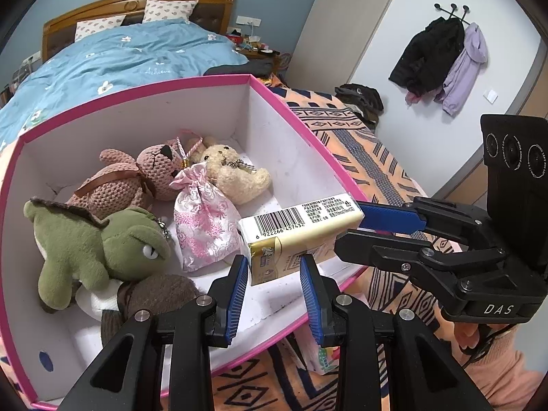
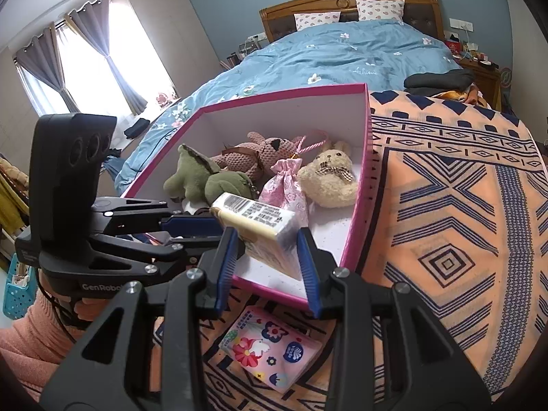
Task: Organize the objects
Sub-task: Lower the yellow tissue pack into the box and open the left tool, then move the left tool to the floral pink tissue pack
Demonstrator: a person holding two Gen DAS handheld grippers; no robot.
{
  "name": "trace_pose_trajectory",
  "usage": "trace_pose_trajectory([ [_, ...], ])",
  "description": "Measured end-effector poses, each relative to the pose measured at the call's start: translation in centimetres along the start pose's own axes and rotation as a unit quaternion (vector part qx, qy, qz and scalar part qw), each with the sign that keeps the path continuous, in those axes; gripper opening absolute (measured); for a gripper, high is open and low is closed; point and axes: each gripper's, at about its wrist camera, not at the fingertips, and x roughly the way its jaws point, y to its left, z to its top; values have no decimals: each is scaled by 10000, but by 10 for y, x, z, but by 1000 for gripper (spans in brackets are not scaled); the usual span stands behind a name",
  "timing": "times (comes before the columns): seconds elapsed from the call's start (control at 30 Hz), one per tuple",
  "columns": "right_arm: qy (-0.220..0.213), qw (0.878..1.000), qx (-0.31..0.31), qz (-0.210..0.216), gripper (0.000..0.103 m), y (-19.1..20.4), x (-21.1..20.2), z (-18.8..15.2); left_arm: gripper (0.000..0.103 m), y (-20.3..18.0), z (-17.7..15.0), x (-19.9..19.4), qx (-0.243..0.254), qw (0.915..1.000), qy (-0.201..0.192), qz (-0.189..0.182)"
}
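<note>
The right gripper [image 2: 267,257] pinched the cream-and-gold tissue pack [image 2: 260,229] across its width, long axis running ahead over the pink-rimmed white box [image 2: 363,185]; the left gripper [image 1: 274,284], empty, sat nearly shut just beside it.

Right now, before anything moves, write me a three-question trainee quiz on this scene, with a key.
1. True or false: the cream barcoded tissue pack lies flat on the floor of the pink-rimmed white cardboard box.
2. Which lies outside the box? A green plush toy; B flowered pink tissue pack; C pink satin pouch.
3. Which grippers' jaws grip the cream pack?
Key: 1 false; 2 B; 3 left gripper and right gripper.
</note>
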Motion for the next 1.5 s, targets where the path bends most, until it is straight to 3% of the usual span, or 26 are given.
trace_pose_trajectory([
  [0.27, 25, 9994, 25, -344, 39, 2, 5, 6, 33, 4, 8, 13, -86, 9997, 240, 46],
  [0.47, -144, 9989, 49, -436, 40, 2, 2, 9, 35, 10, 7, 16, -174, 9994, 188, 211],
  [0.7, -312, 9990, -17, -315, 46, 4, -11, -1, 48, 8, -4, -5, -59, 9992, -247, 322],
  [0.93, -554, 9983, -30, -189, 53, 6, -34, -23, 57, -5, -29, -44, 243, 9956, -885, 185],
  [1.13, -668, 9977, 25, -138, 54, 6, -52, -49, 62, -24, -57, -66, 612, 9907, -1211, -58],
  [1.3, -485, 9987, 96, -151, 59, 4, -47, -75, 63, -44, -80, -64, 801, 9897, -1171, -185],
  [1.5, -173, 9990, 387, -171, 60, -7, -28, -96, 63, -52, -100, -36, 737, 9936, -829, -229],
])
